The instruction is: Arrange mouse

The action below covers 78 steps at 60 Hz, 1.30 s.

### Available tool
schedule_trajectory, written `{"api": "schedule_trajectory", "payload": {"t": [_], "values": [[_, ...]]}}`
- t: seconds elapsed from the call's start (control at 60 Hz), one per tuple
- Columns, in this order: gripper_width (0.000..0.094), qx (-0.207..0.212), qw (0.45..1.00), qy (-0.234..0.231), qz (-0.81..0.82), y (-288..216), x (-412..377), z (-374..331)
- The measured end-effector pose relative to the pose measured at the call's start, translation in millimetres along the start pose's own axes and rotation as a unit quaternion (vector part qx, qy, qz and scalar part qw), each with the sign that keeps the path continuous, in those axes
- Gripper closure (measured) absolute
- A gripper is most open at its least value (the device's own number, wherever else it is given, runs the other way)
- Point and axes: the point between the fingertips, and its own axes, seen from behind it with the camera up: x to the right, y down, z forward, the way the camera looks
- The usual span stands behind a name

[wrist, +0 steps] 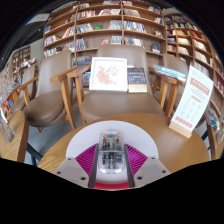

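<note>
Mouse (111,155) sits between the jaws, a translucent grey body with its long axis pointing away from the camera. Magenta pads (87,158) flank it on both sides and look pressed against it, so the gripper (111,160) reads as closed on the mouse. It looks to be over a white round mat (110,130) at the near edge of the wooden counter (150,135); cannot tell if the mouse is resting on it or lifted.

Pose: gripper roughly level, pointed straight out across the counter, fingers along the near edge.

Writing: a standing sign (190,100) on the counter to the right has print on it, too small to read. A display board (108,73) on the far table shows a red-and-white picture, text not legible.

Around: wooden chair (45,95) to the left, another wooden table (115,100) just beyond the counter, bookshelves (105,25) full of books across the far wall and down the right side.
</note>
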Motion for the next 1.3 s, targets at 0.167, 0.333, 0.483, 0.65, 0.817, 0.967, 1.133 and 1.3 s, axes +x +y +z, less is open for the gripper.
{"api": "schedule_trajectory", "payload": {"t": [0.167,0.333,0.483,0.65,0.817,0.967,1.133,1.3], "values": [[0.0404,0.005,1.0,0.003,-0.005,2,-1,-1],[0.009,0.014,1.0,-0.001,0.002,-8,2,-26],[0.0091,0.032,0.999,-0.004,0.001,-9,9,-101],[0.0088,0.047,0.999,0.002,0.001,10,25,-225],[0.0086,0.059,0.998,0.019,-0.002,45,47,-328],[0.0085,0.059,0.998,0.016,0.004,84,58,-395],[0.0086,0.051,0.998,0.02,-0.005,124,68,-441],[0.0084,0.06,0.998,0.031,-0.018,139,75,-461]]}}
